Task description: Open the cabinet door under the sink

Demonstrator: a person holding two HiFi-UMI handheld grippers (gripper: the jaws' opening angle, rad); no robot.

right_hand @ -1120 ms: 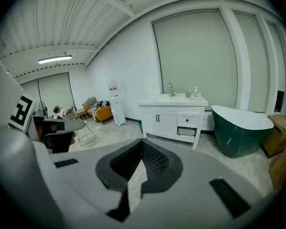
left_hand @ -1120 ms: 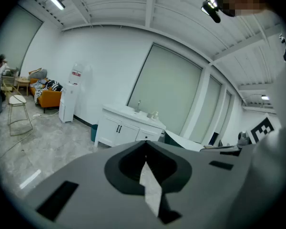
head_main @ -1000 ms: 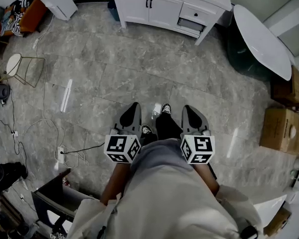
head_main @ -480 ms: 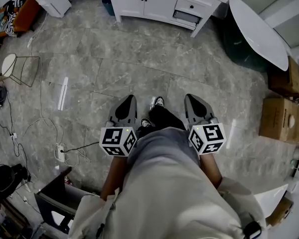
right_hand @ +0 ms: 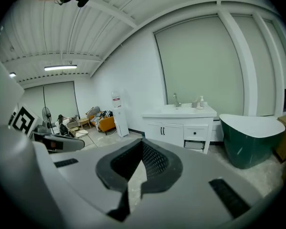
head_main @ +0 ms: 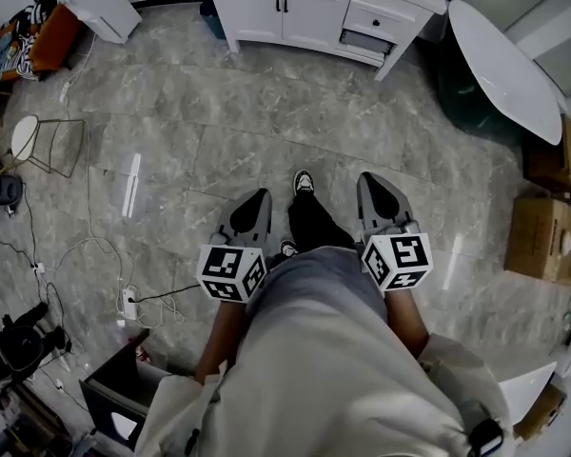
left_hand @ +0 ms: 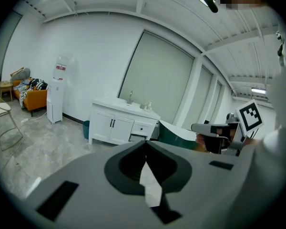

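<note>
Head view: left tool (head_main: 256, 201) and right tool (head_main: 372, 181) both closed (empty); sink cabinet (head_main: 309, 15) well ahead.

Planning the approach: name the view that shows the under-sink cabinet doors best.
Left gripper view: the cabinet doors face it, whole, dark handles distinct. The right gripper view shows them almost as well. The head view sees them steeply foreshortened.

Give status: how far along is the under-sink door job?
Done: nothing; both cabinet doors under the sink are closed. In hand: nothing; left tongs and right tongs are shut and empty, far across the floor from them. Left: approach, grip a door handle, pull open.
</note>
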